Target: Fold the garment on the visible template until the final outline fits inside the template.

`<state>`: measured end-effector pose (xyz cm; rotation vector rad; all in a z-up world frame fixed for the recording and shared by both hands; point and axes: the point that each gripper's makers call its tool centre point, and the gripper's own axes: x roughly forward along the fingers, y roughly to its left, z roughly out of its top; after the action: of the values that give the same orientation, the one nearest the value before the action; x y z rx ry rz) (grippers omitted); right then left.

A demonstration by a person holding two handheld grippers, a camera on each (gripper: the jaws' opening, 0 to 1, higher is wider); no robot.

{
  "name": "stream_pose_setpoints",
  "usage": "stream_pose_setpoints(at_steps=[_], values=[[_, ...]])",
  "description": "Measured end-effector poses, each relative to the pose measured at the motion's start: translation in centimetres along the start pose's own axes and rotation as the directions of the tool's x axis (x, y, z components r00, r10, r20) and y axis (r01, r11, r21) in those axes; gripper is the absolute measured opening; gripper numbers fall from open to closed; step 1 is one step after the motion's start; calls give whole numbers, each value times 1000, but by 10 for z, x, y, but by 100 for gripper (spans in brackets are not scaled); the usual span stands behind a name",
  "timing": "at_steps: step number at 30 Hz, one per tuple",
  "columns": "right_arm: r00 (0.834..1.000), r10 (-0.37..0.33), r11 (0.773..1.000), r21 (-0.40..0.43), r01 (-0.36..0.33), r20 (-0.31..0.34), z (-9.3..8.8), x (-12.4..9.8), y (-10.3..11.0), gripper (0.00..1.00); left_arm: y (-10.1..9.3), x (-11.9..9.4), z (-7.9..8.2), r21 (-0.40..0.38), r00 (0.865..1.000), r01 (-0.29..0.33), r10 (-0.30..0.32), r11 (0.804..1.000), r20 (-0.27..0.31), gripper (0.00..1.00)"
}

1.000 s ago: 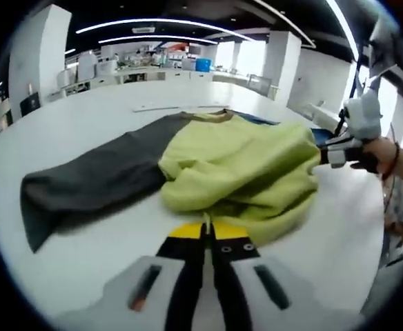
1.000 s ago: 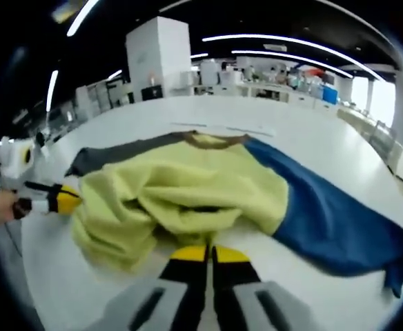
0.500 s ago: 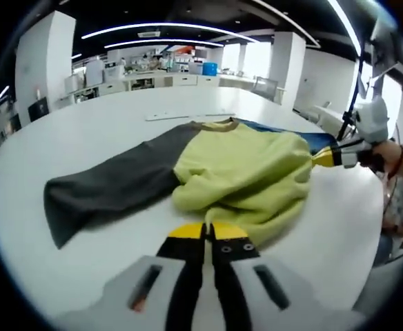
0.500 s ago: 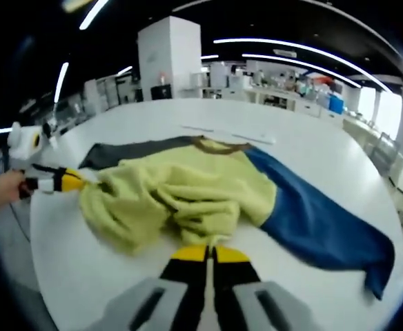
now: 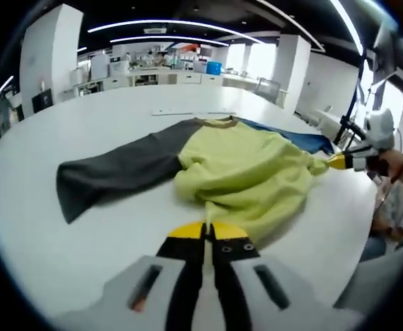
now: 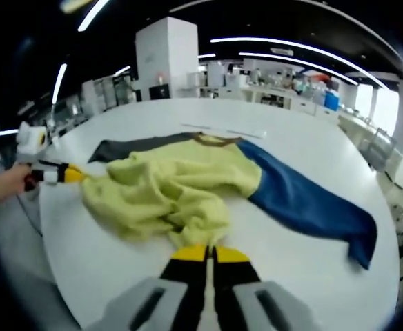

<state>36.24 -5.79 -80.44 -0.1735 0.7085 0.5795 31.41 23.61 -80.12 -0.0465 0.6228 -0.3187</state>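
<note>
Both my left hand-held gripper (image 5: 208, 238) and right hand-held gripper (image 6: 209, 256) pinch the bunched yellow hem of the garment (image 5: 236, 172), sprawled across the white worktop (image 5: 105, 117), apparently to stretch it flat before folding.

The garment (image 5: 246, 169) was pulled out flatter across the desk (image 5: 84, 124) over the last second. Both grippers, left (image 5: 207, 233) and right (image 6: 208, 255), drew back with its hem pinched, and the bunched yellow body spread wider.
</note>
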Motion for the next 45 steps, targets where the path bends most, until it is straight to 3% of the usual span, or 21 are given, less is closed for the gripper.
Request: stream_pose_setpoints(at_steps=[11, 22, 26, 33, 39, 45], values=[[999, -43, 997, 63, 43, -8, -37, -33, 4, 0, -4, -26, -12, -25, 1000, -21, 20, 999, -9, 0], [998, -50, 993, 101, 54, -44, -58, -54, 6, 0, -4, -41, -17, -9, 1000, -17, 17, 1000, -15, 0], [995, -56, 990, 127, 66, -78, -73, -63, 4, 0, 1, -46, -29, -40, 999, -31, 29, 999, -40, 0], [992, -74, 982, 168, 90, -103, -90, -71, 9, 0, -8, -55, -45, -72, 996, -31, 25, 997, -82, 0], [987, -106, 978, 168, 126, -123, -98, -72, 7, 0, -16, -56, -66, -62, 989, -31, 22, 998, -148, 0], [984, -117, 976, 170, 139, -133, -102, -75, 4, 0, -22, -60, -77, -65, 981, -31, 17, 997, -194, 0]])
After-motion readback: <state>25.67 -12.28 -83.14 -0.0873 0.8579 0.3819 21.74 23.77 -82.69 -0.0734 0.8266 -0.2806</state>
